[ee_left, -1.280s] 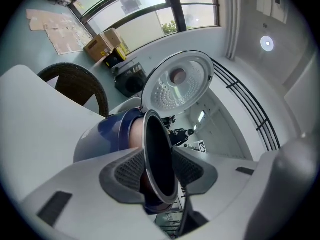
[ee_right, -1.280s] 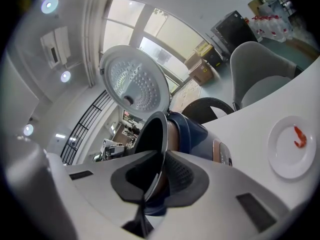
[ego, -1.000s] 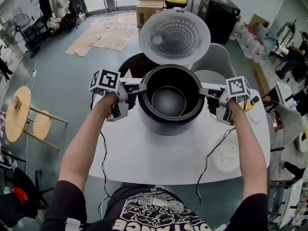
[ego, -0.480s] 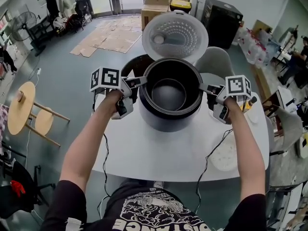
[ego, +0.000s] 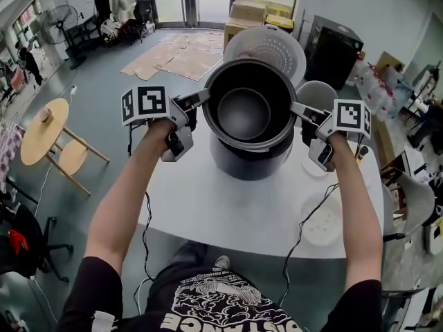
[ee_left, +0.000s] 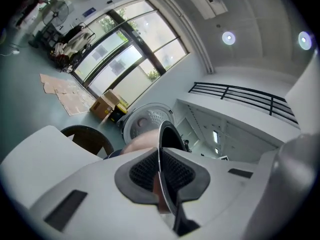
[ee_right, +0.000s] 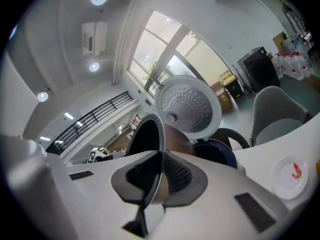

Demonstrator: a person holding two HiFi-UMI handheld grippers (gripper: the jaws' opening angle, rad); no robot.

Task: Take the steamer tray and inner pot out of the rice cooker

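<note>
Metal rim only: holds the inner pot (ego: 249, 109) just above the rice cooker (ego: 246, 163) near the table's (ego: 228, 223) far edge, with left gripper (ego: 203, 97) and right gripper (ego: 296, 107) clamped on opposite sides; risks slipping if either tilts.

Dark inner pot (ego: 246, 113), white table (ego: 235, 220), black-and-white square-marked tool cubes (ego: 145, 102)

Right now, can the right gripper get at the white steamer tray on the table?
Probably not: the right gripper is shut on the inner pot rim, as is the left gripper. The steamer tray itself lies uncovered.
</note>
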